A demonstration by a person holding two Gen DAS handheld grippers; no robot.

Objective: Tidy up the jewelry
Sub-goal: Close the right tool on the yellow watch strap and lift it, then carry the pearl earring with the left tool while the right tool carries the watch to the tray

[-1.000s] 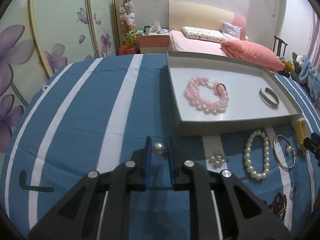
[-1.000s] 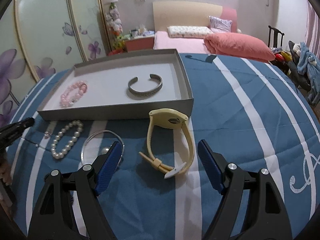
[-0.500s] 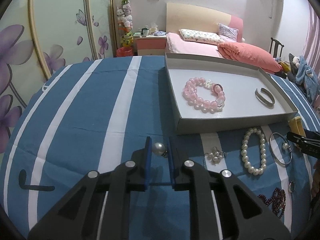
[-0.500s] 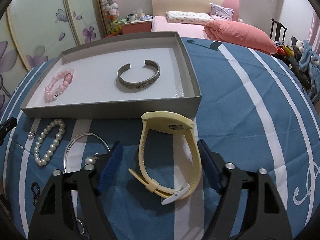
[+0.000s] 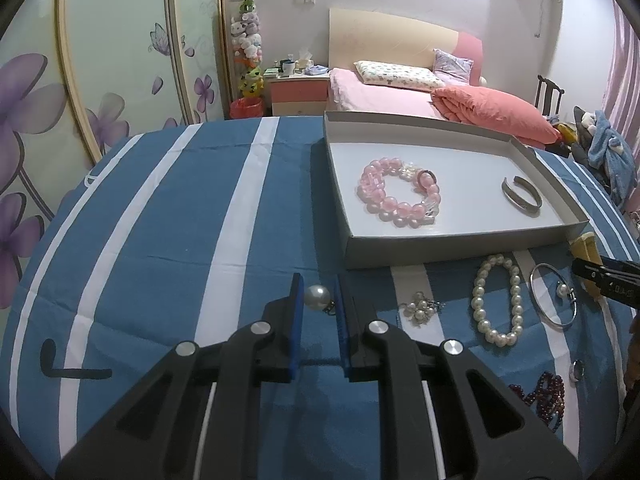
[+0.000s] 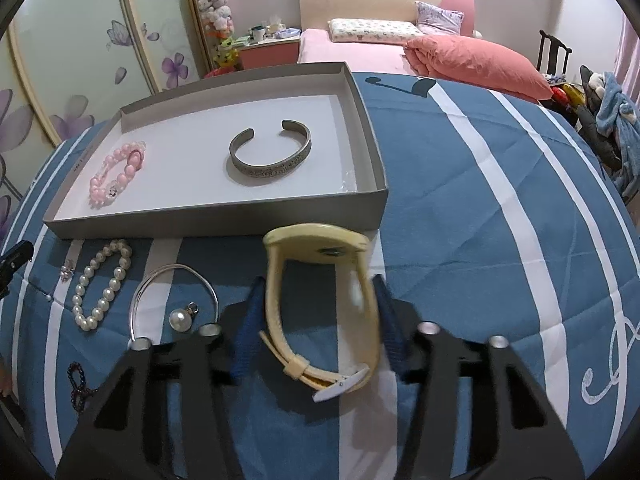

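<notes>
Pearl pendant [image 5: 317,297], round and glossy, sits pinched between left gripper's [image 5: 317,300] blue pads, just left of the grey cardboard tray [image 5: 460,245]. Right gripper [image 6: 316,312] spread wide, straddling the cream rubber watch [image 6: 320,308] below the tray's near wall; contact unclear. Tray holds pink bead bracelet [image 5: 400,197] and engraved metal cuff [image 6: 270,157].

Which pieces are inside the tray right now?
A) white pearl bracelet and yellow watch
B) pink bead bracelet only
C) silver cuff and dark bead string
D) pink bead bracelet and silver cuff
D: the pink bead bracelet and the silver cuff lie inside the tray; the white pearl bracelet and the watch are on the cloth in front of it.
</notes>
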